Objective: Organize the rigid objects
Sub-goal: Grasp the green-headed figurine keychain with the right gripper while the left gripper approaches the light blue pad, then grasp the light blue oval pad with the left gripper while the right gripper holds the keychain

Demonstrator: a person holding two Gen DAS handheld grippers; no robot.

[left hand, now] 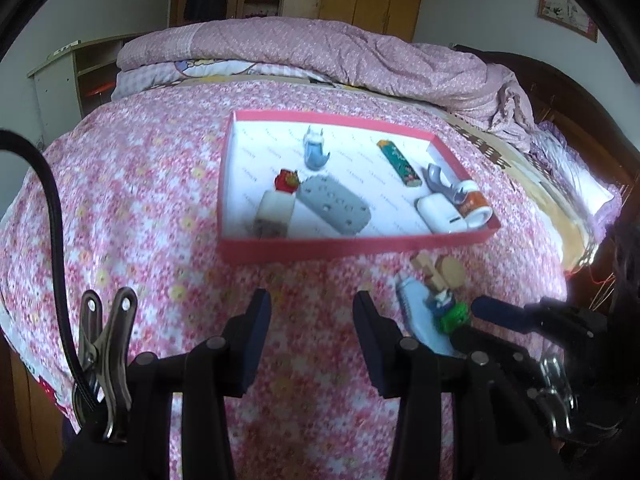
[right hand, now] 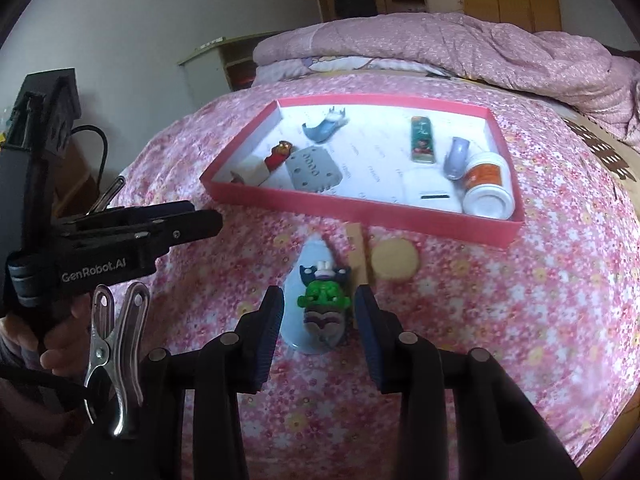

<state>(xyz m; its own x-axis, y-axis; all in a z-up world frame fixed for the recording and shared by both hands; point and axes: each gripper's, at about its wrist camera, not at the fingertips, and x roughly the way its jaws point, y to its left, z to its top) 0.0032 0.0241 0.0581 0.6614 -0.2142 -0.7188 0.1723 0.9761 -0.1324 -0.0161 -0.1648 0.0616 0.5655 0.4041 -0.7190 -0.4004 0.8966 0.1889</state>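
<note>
Right gripper (right hand: 318, 320): fingers spread wide, straddling the green-headed toy figure (right hand: 325, 300), one finger on each side, not touching it as far as I can tell. I'm lining up for a pinch, nothing held.

The figure is lying on a pale blue flat piece (right hand: 310, 280) on the bed (right hand: 520, 320), on the near side of the red tray (right hand: 360, 204). Just beyond it, between it and the tray wall, a wooden block (right hand: 357, 252) and a round wooden disc (right hand: 394, 258) are sitting beside each other, also outside the tray.

Left gripper (left hand: 312, 332): fingers also wide open, empty, hovering over bare bedspread on the near side of the tray, left of the loose pile. Doing nothing useful at present.

Inside the tray, near wall first:
- white block (right hand: 250, 172) with a red figure (right hand: 280, 152) against it, near-left corner
- grey perforated plate (right hand: 314, 172) right of those
- white box with a slot (right hand: 430, 192), and a white bottle with an orange label (right hand: 486, 184) lying on its side in the near-right corner
- grey curved piece (right hand: 456, 156) just behind the bottle
- green patterned bar (right hand: 422, 140) toward the far right
- blue boat-like toy (right hand: 324, 126) toward the far left

Status, my read: most of the job is done, eight items binned. Four are left on the bed: figure, blue piece, block, disc. Figure is next; it is resting on the blue piece, so closing too low could drag both.
</note>
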